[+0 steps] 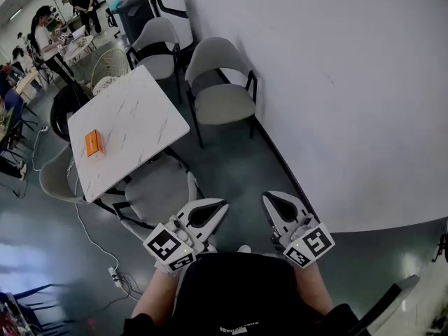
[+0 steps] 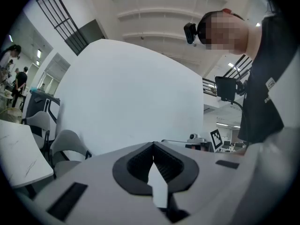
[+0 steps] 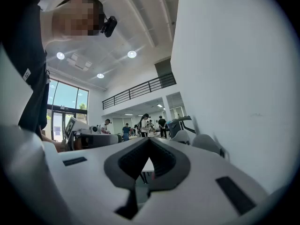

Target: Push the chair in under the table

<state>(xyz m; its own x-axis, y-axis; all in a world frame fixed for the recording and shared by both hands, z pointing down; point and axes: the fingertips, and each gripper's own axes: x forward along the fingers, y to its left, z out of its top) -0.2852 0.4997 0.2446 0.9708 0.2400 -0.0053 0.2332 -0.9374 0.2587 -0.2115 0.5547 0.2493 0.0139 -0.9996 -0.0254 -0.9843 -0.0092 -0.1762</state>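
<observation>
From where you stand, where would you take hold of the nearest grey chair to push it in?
The chair faces the table with its back to the person, so take the curved backrest's top edge, coming from the near side; a forward push would likely slide it under.

Your chair (image 1: 157,187): grey seat, black frame, upright at the near end of the table (image 1: 133,117). Its seat sits mostly out past the edge. The table top is white, marbled and rectangular.

Open floor (image 1: 234,163) lies ahead of my right gripper (image 1: 271,200), a wall (image 1: 336,82) near its right; the chair (image 1: 157,187) stands just ahead-left of my left gripper (image 1: 218,206).
</observation>
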